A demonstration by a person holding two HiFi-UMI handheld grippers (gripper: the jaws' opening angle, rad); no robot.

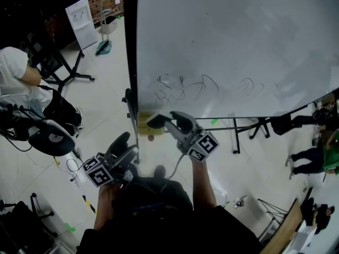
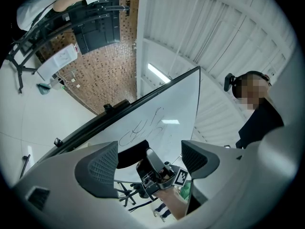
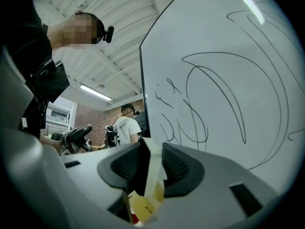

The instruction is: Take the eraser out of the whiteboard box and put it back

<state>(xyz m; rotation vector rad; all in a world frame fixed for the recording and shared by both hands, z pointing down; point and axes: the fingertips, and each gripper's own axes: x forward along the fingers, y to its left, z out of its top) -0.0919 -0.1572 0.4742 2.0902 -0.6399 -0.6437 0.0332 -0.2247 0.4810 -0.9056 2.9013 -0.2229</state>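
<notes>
Half the job looked done. Your right gripper [image 3: 150, 162] had its jaws partly closed, clamped on the eraser [image 1: 155, 121] with pads on both faces. The eraser was out of the yellow whiteboard box [image 1: 142, 125], held just beside it at the whiteboard's [image 1: 238, 46] left edge. Your left gripper [image 1: 124, 148] had its jaws wide with nothing between them, lower and clear of the box. What was left, as I read it: set the eraser in the box and release.

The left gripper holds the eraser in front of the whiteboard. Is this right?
Not quite, the side is wrong: the right gripper holds the eraser in front of the whiteboard. The right gripper view shows it clamped between those jaws.
</notes>
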